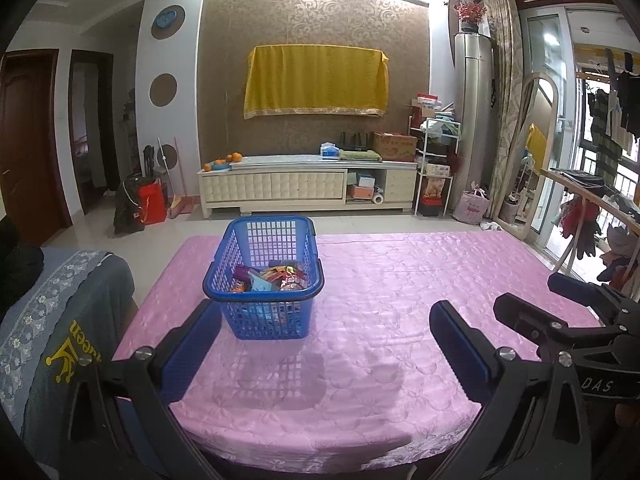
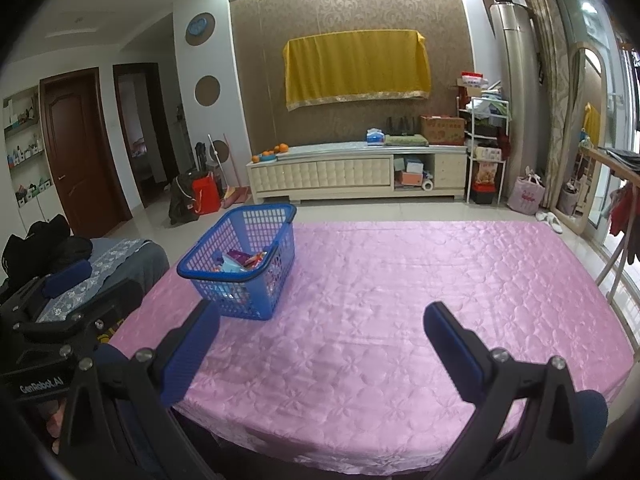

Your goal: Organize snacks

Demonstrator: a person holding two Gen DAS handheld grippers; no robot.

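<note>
A blue plastic basket (image 1: pixel 264 280) stands on the pink quilted table cover (image 1: pixel 400 300), toward its left side. Several snack packets (image 1: pixel 272 278) lie inside it. My left gripper (image 1: pixel 326 344) is open just in front of the basket, its left finger close to the basket's near wall, nothing between its pads. In the right wrist view the same basket (image 2: pixel 240 264) is ahead and to the left. My right gripper (image 2: pixel 320 348) is open over the pink cover (image 2: pixel 400 300), holding nothing. The right gripper's body (image 1: pixel 568 320) shows at the right of the left wrist view.
A chair draped in blue-grey cloth (image 1: pixel 60 320) stands at the table's left edge. Beyond the table are a cream TV cabinet (image 1: pixel 308 184), a yellow-draped screen (image 1: pixel 316 80), a metal shelf rack (image 1: pixel 436 160) and a clothes rack (image 1: pixel 592 200) on the right.
</note>
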